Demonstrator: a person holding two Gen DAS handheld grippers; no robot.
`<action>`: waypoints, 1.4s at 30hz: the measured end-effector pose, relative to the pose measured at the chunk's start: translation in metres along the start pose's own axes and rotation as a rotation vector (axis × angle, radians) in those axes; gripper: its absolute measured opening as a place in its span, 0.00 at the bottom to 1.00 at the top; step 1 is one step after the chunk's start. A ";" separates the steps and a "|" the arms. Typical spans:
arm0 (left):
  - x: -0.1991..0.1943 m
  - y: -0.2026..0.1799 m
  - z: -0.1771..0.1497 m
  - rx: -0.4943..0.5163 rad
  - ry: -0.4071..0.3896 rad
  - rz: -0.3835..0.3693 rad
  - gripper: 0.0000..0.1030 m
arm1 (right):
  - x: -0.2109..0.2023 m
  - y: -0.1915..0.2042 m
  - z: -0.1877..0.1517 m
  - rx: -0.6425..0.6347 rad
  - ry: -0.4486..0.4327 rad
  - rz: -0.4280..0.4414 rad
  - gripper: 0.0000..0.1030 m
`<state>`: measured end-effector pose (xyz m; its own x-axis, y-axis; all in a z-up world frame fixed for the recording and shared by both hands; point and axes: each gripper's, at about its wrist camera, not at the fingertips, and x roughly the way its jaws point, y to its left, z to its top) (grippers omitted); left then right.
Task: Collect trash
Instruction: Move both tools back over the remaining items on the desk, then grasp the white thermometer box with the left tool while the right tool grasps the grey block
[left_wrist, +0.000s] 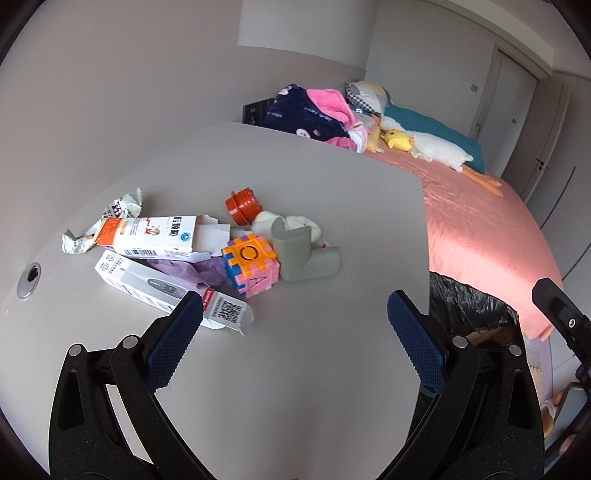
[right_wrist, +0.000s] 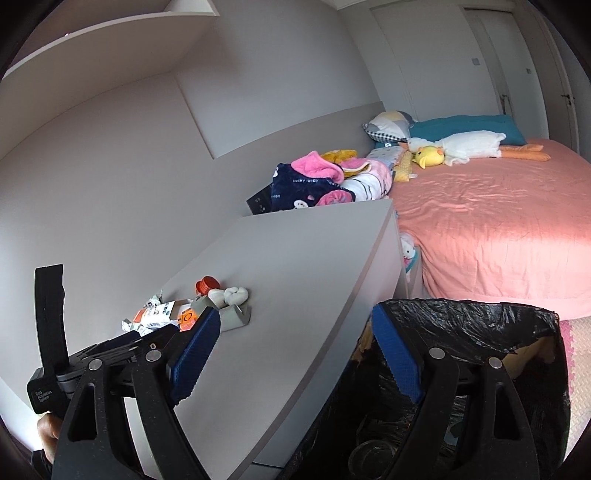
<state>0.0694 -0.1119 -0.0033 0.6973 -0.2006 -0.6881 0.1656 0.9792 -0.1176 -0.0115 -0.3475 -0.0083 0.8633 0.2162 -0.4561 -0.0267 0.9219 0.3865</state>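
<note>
Left wrist view: my left gripper (left_wrist: 291, 325) has its fingers spread wide with nothing between them. The thermometer box (left_wrist: 147, 286) lies on the tabletop (left_wrist: 314, 206) touching the left finger's tip, at the near edge of the litter pile. It looks like light, thin cardboard, probably empty, so I'd pinch across its narrow width, gently. My right gripper (right_wrist: 291, 354) is likewise spread and empty, its right finger over the black-lined bin (right_wrist: 480, 332).
</note>
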 end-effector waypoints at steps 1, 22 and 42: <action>0.000 0.004 0.001 -0.007 0.000 0.006 0.94 | 0.005 0.004 0.000 -0.006 0.008 0.005 0.82; 0.025 0.109 0.012 -0.277 0.061 0.183 0.94 | 0.090 0.072 0.000 -0.187 0.182 0.126 0.82; 0.066 0.153 0.010 -0.371 0.184 0.194 0.66 | 0.166 0.121 0.002 -0.373 0.325 0.107 0.82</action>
<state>0.1476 0.0242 -0.0599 0.5494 -0.0363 -0.8348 -0.2403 0.9500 -0.1994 0.1299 -0.2010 -0.0360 0.6455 0.3503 -0.6787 -0.3364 0.9282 0.1591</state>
